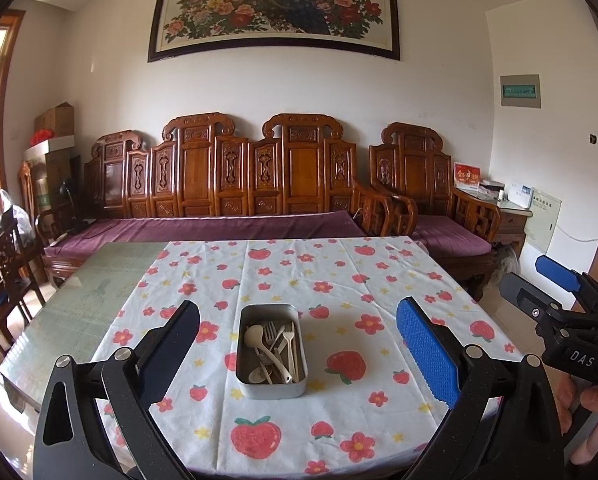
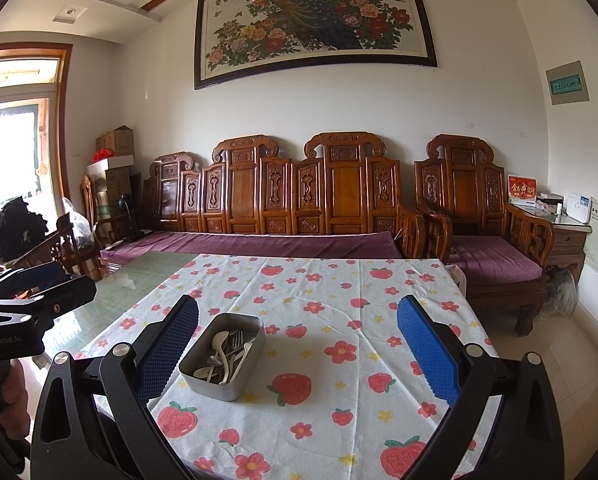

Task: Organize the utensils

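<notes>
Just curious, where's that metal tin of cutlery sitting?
The metal tin sits on the strawberry tablecloth, centred in the left view, towards the left in the right view.

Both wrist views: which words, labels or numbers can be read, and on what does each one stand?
"DAS": white letters on the black body of the right gripper, seen from the left wrist.
Pale lettering on the black body of the left gripper: too blurred to read.
Characters on the framed peacock painting: too small to read.
Red card and grey wall panel: unreadable.
</notes>
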The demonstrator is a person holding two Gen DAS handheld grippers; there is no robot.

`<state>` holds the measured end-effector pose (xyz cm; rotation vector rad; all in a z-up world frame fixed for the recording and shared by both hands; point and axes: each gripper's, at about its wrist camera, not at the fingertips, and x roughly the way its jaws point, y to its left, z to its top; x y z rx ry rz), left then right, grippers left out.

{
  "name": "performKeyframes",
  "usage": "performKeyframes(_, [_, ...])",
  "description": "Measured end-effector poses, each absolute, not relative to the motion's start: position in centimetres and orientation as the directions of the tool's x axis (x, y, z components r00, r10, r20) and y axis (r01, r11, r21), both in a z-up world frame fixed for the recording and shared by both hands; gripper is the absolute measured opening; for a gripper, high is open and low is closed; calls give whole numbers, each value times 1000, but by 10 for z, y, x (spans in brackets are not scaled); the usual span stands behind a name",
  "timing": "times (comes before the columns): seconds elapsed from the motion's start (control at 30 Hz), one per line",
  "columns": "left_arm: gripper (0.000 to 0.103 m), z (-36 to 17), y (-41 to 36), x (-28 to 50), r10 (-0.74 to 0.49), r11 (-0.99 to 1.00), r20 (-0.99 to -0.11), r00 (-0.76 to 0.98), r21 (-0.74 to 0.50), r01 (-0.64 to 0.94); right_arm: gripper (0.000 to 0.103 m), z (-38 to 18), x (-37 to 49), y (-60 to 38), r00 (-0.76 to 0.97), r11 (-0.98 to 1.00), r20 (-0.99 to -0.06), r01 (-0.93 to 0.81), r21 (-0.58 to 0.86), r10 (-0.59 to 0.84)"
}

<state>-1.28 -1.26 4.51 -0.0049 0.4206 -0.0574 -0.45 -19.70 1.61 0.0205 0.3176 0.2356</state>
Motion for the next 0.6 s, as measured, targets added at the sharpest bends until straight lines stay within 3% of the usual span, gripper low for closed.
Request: performKeyframes(0.6, [95, 46, -9, -15, -67, 998, -403, 913, -22, 64, 100, 14, -6, -195, 922, 971, -308, -230, 59, 237])
